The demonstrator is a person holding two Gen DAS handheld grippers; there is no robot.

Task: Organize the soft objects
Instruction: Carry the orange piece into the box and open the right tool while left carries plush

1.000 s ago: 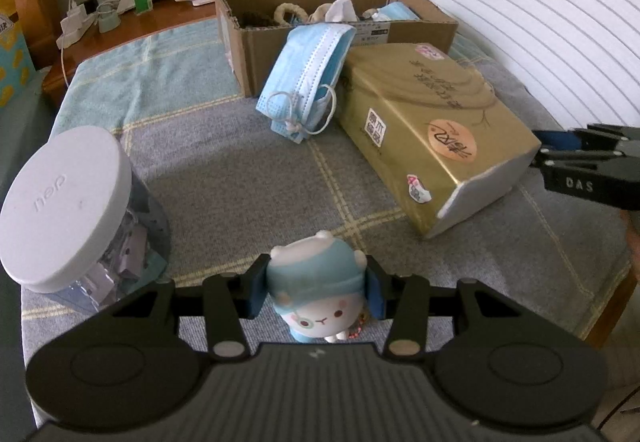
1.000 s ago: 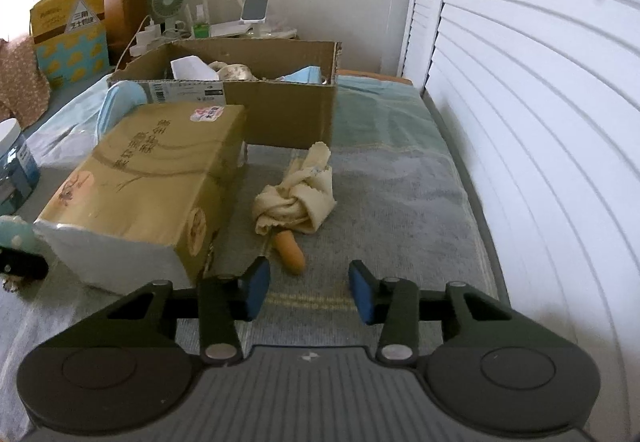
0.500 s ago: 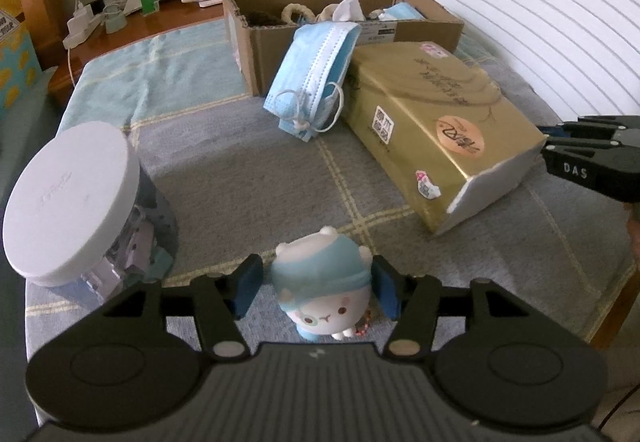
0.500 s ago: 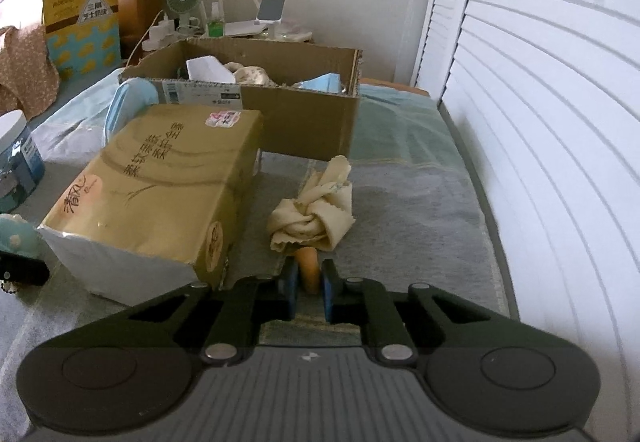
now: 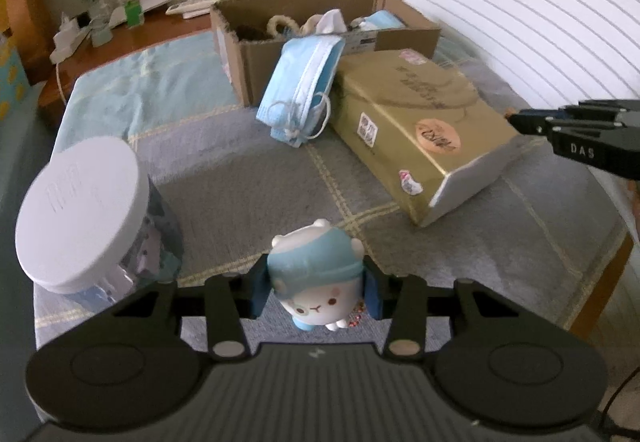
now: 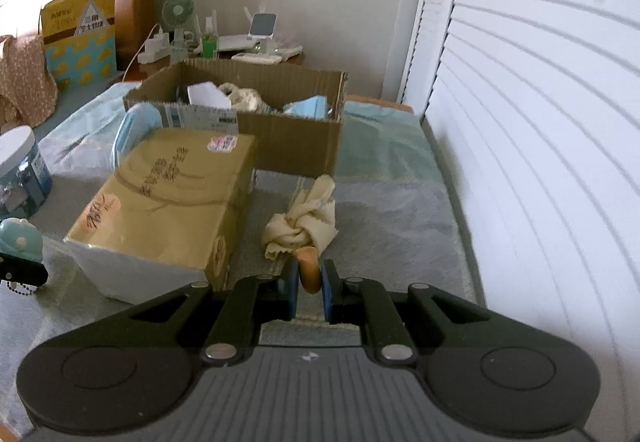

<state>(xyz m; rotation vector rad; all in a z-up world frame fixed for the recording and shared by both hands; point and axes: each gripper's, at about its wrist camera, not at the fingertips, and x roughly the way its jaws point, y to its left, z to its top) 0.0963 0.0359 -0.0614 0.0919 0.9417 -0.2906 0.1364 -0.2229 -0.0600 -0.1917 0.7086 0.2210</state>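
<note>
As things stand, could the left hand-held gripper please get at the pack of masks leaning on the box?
Probably not yet: the left hand-held gripper is shut on the toy. The blanket between it and the masks looks unobstructed, so dropping the toy first should free it.

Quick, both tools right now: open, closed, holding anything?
Left tool: closed on the blue-capped toy figure.
Right tool: closed on the orange handle of the cream cloth bundle.

We see a white toy (image 5: 316, 282) with pale blue cap, gold tissue pack (image 5: 416, 121), light blue masks (image 5: 300, 89), brown cardboard box (image 6: 296, 137), cream cloth (image 6: 304, 222) (orange handle), grey checked bedcover (image 5: 240, 185).
</note>
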